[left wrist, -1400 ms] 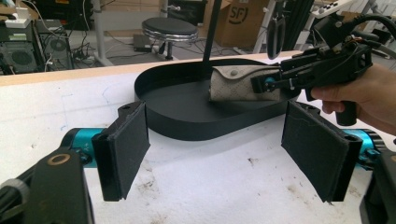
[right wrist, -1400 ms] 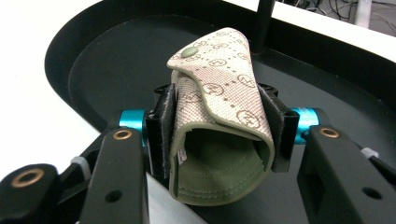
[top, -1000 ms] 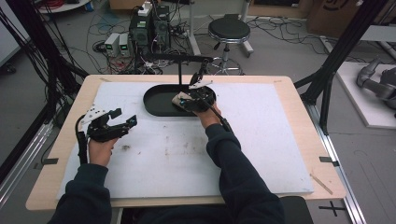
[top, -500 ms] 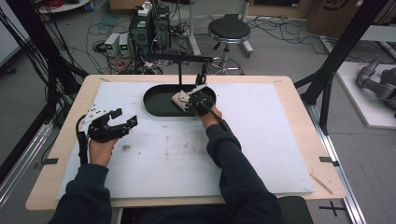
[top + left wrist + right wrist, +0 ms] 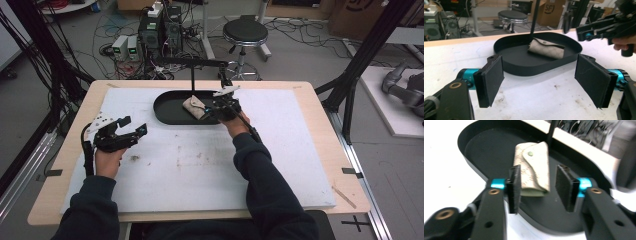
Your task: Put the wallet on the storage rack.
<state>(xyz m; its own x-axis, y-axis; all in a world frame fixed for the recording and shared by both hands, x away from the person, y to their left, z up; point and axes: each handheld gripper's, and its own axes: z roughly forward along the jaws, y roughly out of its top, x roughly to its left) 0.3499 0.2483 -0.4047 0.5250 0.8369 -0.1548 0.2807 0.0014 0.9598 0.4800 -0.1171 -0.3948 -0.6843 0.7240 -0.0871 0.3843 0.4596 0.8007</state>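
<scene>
one beige pouch lies in one black oval tray at the far middle of the worktop. the pouch has a flap closed by a single round snap, and its cloth carries a faint repeating pattern too blurred to read. in the right claw view the right claw sits low over the tray with its two pads part-way apart; its jaws have just been opening, and the near end of the pouch lies between them, close against one pad and clear of the other, so nothing is clamped. in the high view the right claw is just beside the pouch at the tray's right end.

the left claw rests on the white mat well apart from the tray, its two pads spread wide with only bare mat between them; the left claw view looks across at the tray and pouch.

readable writing: a cardboard box behind the worktop shows the letters "sfj". one round black stool stands beyond the worktop, and one thin black post rises at the tray's far edge.
</scene>
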